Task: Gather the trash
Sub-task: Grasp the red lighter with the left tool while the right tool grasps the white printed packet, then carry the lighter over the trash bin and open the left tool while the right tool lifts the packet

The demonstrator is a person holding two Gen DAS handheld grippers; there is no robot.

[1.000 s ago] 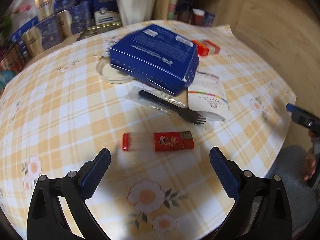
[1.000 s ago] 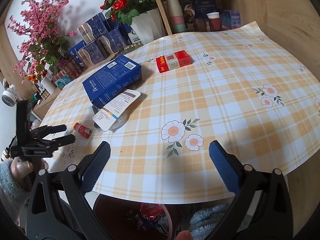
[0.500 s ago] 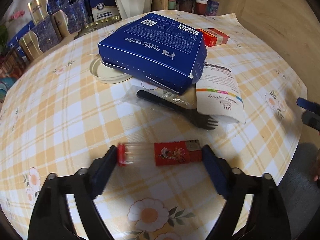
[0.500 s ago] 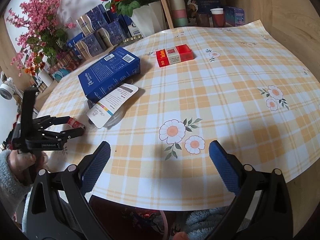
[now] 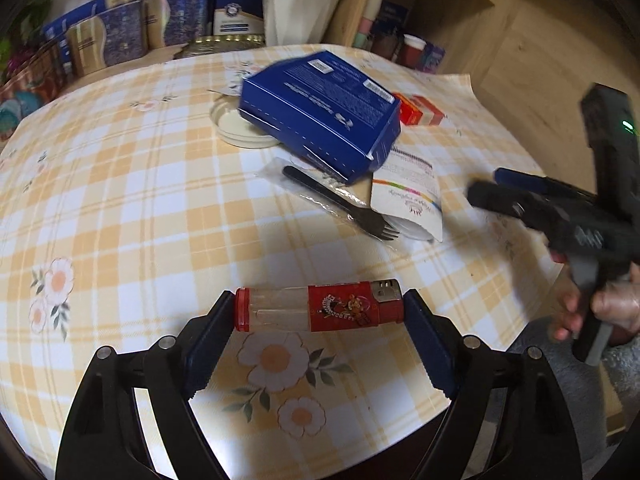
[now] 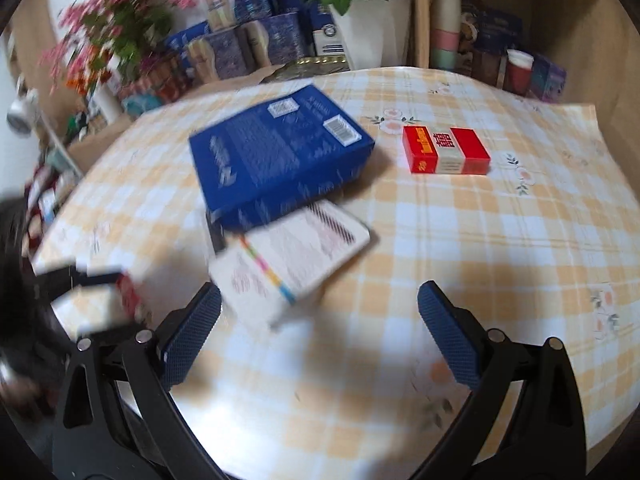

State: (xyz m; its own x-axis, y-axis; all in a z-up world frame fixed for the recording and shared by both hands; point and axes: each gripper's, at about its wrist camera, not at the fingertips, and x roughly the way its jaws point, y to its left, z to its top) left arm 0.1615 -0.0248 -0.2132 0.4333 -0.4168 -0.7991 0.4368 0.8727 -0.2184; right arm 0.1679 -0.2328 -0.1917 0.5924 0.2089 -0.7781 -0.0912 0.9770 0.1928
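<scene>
Lying crosswise between the two blue pads of the left hand-held gripper (image 5: 318,322), low in the middle of the left wrist view: a red lighter (image 5: 318,308) with a clear tank, one pad pressed on each end. Held a little above the desk (image 5: 120,200), over a printed flower of the checked yellow and white cloth.

Further up in the same view, past the lighter: a black plastic fork (image 5: 340,204) in a clear wrapper, pointing to the lower right. Just beside its prongs, a white paper packet (image 5: 408,196) with a coloured stripe. Above both, a blue box (image 5: 320,114), one edge resting over a round pale lid (image 5: 240,128) at its left and over the fork handle. Behind the box at the right, partly hidden, a red and white carton (image 5: 420,110).

At the right edge of the left wrist view, blurred: the right hand-held gripper (image 5: 512,192), gripped from below by a hand (image 5: 600,304).

In the right wrist view, the right hand-held gripper (image 6: 318,340) with pads standing wide apart and nothing between them. White packet (image 6: 292,264) near the left pad, blue box (image 6: 276,152) above it, red and white carton (image 6: 446,150) in the upper right, well apart from both. Left hand-held gripper with the lighter (image 6: 128,294) at the left edge, much blurred.
</scene>
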